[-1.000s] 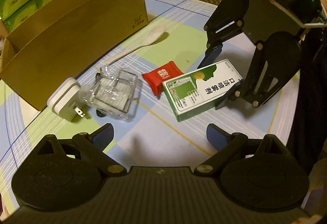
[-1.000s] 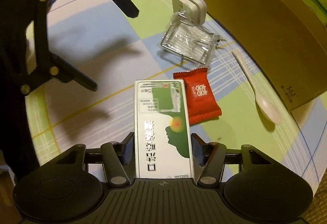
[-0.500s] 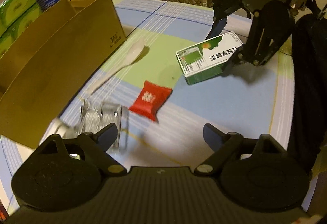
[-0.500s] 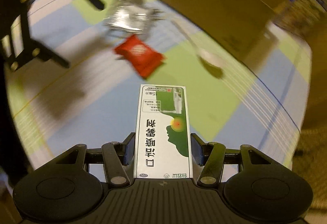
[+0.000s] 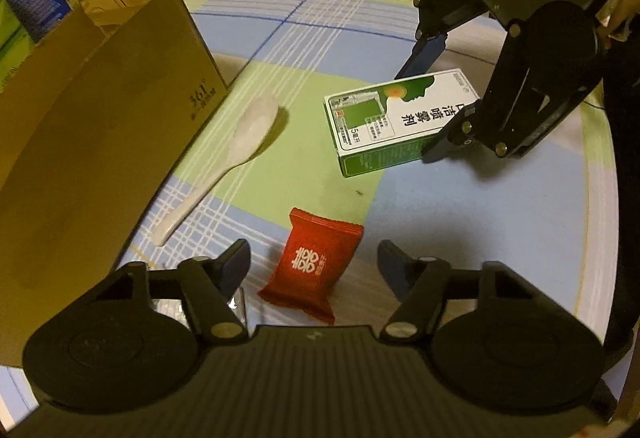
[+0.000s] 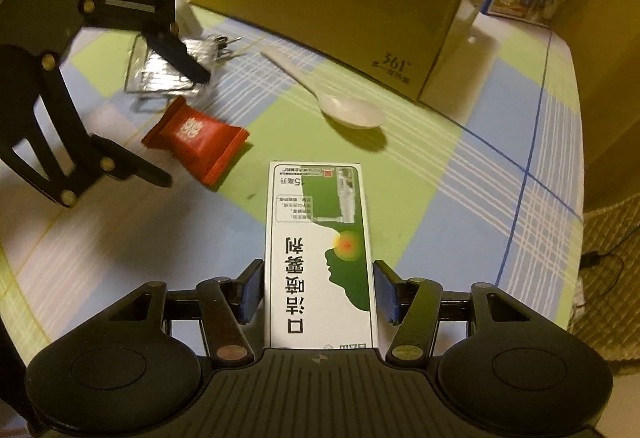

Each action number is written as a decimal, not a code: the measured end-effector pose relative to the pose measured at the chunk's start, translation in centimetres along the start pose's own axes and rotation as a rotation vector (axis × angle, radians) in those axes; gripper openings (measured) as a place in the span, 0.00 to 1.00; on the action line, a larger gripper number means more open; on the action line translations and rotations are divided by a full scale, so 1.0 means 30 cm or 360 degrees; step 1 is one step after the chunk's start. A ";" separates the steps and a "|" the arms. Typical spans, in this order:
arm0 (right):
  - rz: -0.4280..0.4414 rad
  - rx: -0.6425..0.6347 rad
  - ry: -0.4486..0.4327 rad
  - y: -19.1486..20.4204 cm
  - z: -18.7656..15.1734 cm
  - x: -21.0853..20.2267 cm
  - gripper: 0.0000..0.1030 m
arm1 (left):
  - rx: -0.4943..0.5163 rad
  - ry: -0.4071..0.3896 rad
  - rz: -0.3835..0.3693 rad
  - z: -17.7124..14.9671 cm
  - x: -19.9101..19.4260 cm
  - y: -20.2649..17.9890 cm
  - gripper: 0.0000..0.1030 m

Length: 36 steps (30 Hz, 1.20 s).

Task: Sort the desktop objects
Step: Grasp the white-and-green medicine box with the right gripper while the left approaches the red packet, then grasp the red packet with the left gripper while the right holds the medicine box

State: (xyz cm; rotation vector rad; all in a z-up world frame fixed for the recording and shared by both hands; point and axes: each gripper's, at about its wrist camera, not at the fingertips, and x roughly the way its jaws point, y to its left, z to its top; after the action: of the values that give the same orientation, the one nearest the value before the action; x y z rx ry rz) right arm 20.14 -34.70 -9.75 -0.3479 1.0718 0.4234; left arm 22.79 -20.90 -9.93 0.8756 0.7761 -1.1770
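The right gripper (image 6: pixel 319 294) clamps the green-and-white box (image 6: pixel 320 250) by its long sides, raised over the table (image 5: pixel 500 222) toward its far edge. The left gripper (image 5: pixel 314 266) is spread wide — nothing held — with the red packet (image 5: pixel 316 262) lying between its fingers. The white spoon (image 5: pixel 236 150) lies just beside the cardboard box (image 5: pixel 100 142) at the table's left edge.

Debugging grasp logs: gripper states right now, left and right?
Left gripper: open, empty, fingers either side of the red packet.
Right gripper: shut on the green-and-white box.
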 end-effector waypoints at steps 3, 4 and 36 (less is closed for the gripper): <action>0.0008 0.0038 -0.0007 -0.007 -0.002 0.006 0.55 | 0.0027 0.0039 0.0006 -0.001 0.036 -0.003 0.57; 0.0005 0.0041 -0.0009 -0.006 -0.005 0.007 0.58 | 0.0027 0.0051 0.0002 -0.003 0.047 -0.001 0.55; -0.0131 0.0487 -0.0220 0.114 -0.112 -0.044 0.59 | -0.0901 -0.0214 0.0226 -0.199 -0.060 -0.198 0.28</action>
State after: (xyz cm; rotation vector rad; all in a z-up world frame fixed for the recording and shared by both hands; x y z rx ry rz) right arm 15.34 -33.53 -10.28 -0.0891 0.9661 0.2021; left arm 16.25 -15.69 -12.08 0.3699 0.8619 -0.8162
